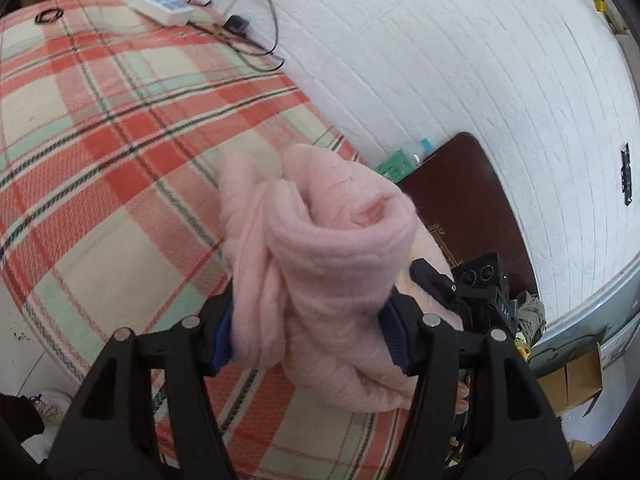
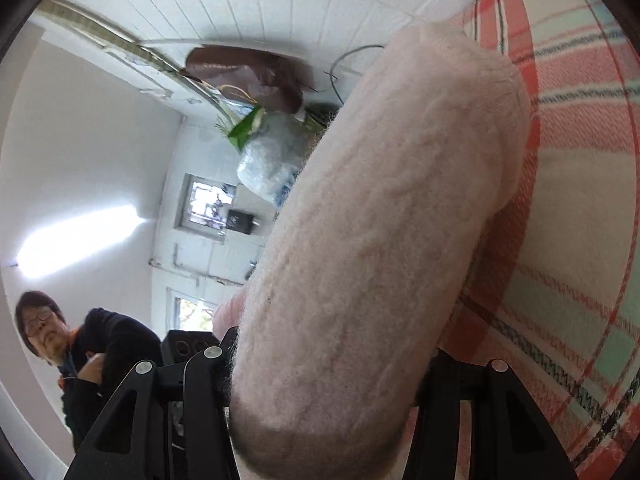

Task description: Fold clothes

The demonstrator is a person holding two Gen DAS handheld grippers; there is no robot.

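From my left wrist camera, the left gripper (image 1: 312, 334) is clamped on a rolled bundle of pink fleece garment (image 1: 320, 264); both blue-padded fingers (image 1: 394, 338) press into its sides, and the cloth bulges out past them toward 12 o'clock. The bundle is lifted above the plaid blanket (image 1: 120, 140), though I cannot tell whether its lower folds touch the blanket — the gripper frame hides that part. At 3 o'clock of the bundle the other gripper's black body (image 1: 472, 284) shows, its fingertips buried behind the fleece.

At 11 o'clock on the blanket lie a white power strip (image 1: 158, 2) and a black hair tie (image 1: 49, 16); thin cables (image 1: 256, 40) trail off toward the white brick floor (image 1: 460, 60). A dark brown panel (image 1: 476, 200) sits at 2 o'clock, its lower end cut off by the gripper.

From my right wrist camera, the right gripper (image 2: 320, 372) grasps the same pink fleece garment (image 2: 380, 220), which fills the centre and hides both fingertips; only the black linkages show at 7 and 5 o'clock. The view is rolled over, so the plaid blanket (image 2: 580, 200) stands at 3 o'clock. A person in dark clothing (image 2: 104, 360) appears at 8 o'clock, partly cut off. A wrapped grey-white bundle with green leaves (image 2: 272, 160) is blurred — I cannot identify it.
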